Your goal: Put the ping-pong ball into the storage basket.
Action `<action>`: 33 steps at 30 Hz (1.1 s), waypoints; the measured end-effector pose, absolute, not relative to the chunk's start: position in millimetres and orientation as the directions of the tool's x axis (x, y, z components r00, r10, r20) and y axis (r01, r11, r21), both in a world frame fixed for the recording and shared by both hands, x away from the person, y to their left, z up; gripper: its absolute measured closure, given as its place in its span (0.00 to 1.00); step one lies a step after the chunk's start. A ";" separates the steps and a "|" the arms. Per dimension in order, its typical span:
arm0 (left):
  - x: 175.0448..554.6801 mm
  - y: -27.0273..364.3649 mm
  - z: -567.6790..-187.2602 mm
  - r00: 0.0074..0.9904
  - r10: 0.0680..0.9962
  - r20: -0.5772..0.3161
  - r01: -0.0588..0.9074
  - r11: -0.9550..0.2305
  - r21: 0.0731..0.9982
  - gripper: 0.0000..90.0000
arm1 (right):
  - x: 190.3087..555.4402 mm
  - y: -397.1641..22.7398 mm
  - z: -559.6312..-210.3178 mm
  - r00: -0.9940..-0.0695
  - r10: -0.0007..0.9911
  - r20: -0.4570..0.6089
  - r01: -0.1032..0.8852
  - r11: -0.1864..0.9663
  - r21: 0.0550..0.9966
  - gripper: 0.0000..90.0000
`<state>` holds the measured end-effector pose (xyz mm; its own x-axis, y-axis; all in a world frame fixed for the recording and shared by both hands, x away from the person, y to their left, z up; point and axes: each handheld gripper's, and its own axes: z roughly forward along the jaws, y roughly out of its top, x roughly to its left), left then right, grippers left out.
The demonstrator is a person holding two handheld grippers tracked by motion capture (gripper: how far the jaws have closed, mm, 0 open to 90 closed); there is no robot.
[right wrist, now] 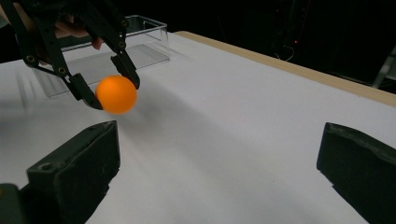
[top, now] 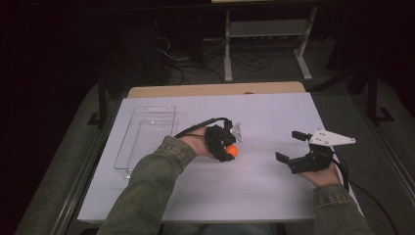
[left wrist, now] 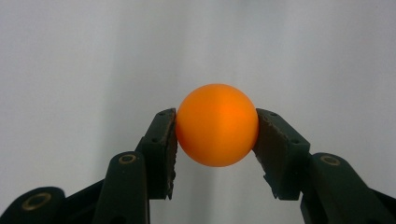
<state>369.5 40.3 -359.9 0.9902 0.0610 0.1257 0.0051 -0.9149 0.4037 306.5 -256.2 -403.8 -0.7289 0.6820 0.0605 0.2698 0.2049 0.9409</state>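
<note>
Clear tray (top: 147, 139) on white table (top: 264, 186)

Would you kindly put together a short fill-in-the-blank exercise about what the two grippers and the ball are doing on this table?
1. The left gripper is shut on an orange ____.
2. The right gripper holds nothing; its jaws stand ____.
3. The clear plastic tray lies on the person's ____ side of the white table.
4. Inside, the tray is ____.

Missing words: ball; open; left; empty

Orange ball (left wrist: 217, 125), clamped above table
</note>
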 end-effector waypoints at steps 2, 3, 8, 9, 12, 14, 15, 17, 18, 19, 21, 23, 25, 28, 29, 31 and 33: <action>368.9 42.6 -357.1 0.990 0.064 0.129 0.006 -0.915 0.403 0.56 | 306.1 -256.1 -403.7 -0.728 0.683 0.061 0.271 0.205 0.940 0.00; 368.7 43.7 -355.8 0.989 0.064 0.130 0.007 -0.915 0.403 0.56 | 305.9 -256.0 -403.6 -0.727 0.684 0.062 0.272 0.205 0.940 0.00; 367.7 48.9 -348.3 0.988 0.068 0.139 0.006 -0.914 0.405 0.56 | 305.3 -256.8 -403.4 -0.727 0.684 0.060 0.270 0.205 0.941 0.00; 367.4 49.8 -346.5 0.988 0.068 0.140 0.006 -0.915 0.403 0.56 | 305.1 -257.1 -403.3 -0.727 0.684 0.060 0.269 0.204 0.941 0.00; 366.1 51.8 -341.9 0.987 0.068 0.143 0.004 -0.915 0.403 0.56 | 304.9 -257.7 -403.3 -0.725 0.686 0.061 0.269 0.202 0.942 0.00; 364.9 52.8 -339.6 0.987 0.065 0.146 0.001 -0.915 0.403 0.56 | 304.7 -257.6 -403.2 -0.726 0.685 0.059 0.268 0.202 0.942 0.00; 364.1 53.3 -338.8 0.987 0.065 0.148 0.000 -0.915 0.403 0.56 | 304.7 -257.4 -403.2 -0.726 0.685 0.059 0.268 0.202 0.942 0.00; 363.1 54.4 -336.8 0.986 0.062 0.152 -0.004 -0.917 0.399 0.56 | 304.5 -257.2 -403.1 -0.726 0.685 0.059 0.268 0.203 0.942 0.00; 362.7 55.3 -336.1 0.986 0.063 0.153 -0.003 -0.917 0.400 0.56 | 304.5 -257.1 -403.1 -0.726 0.685 0.058 0.268 0.204 0.942 0.00; 362.3 56.3 -335.0 0.986 0.063 0.152 -0.003 -0.917 0.399 0.56 | 304.4 -257.1 -403.1 -0.726 0.686 0.057 0.267 0.204 0.942 0.00; 361.6 58.5 -332.8 0.986 0.062 0.153 -0.004 -0.919 0.395 0.56 | 304.2 -257.0 -403.0 -0.725 0.686 0.059 0.269 0.204 0.941 0.00; 360.9 60.6 -330.8 0.986 0.068 0.155 0.001 -0.918 0.395 0.56 | 304.0 -257.1 -402.9 -0.726 0.685 0.059 0.269 0.204 0.941 0.00; 360.4 62.3 -328.7 0.985 0.070 0.159 0.001 -0.919 0.395 0.56 | 304.0 -257.3 -402.9 -0.727 0.684 0.060 0.270 0.204 0.941 0.00; 359.2 64.4 -325.3 0.984 0.070 0.162 0.000 -0.917 0.398 0.56 | 304.1 -257.4 -402.8 -0.727 0.684 0.060 0.269 0.204 0.941 0.00; 358.9 65.2 -323.9 0.984 0.070 0.161 0.000 -0.918 0.396 0.56 | 304.0 -257.4 -402.7 -0.727 0.685 0.059 0.269 0.205 0.941 0.00; 358.5 66.9 -321.5 0.984 0.073 0.163 0.003 -0.918 0.396 0.56 | 303.9 -257.4 -402.6 -0.726 0.685 0.058 0.268 0.205 0.941 0.00; 357.8 69.1 -319.1 0.983 0.079 0.164 0.007 -0.918 0.397 0.56 | 303.9 -257.3 -402.6 -0.727 0.685 0.057 0.268 0.206 0.941 0.00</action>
<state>357.8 69.1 -319.1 0.9833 0.0785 0.1642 0.0071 -0.9180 0.3965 303.9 -257.3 -402.6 -0.7268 0.6845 0.0571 0.2679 0.2060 0.9412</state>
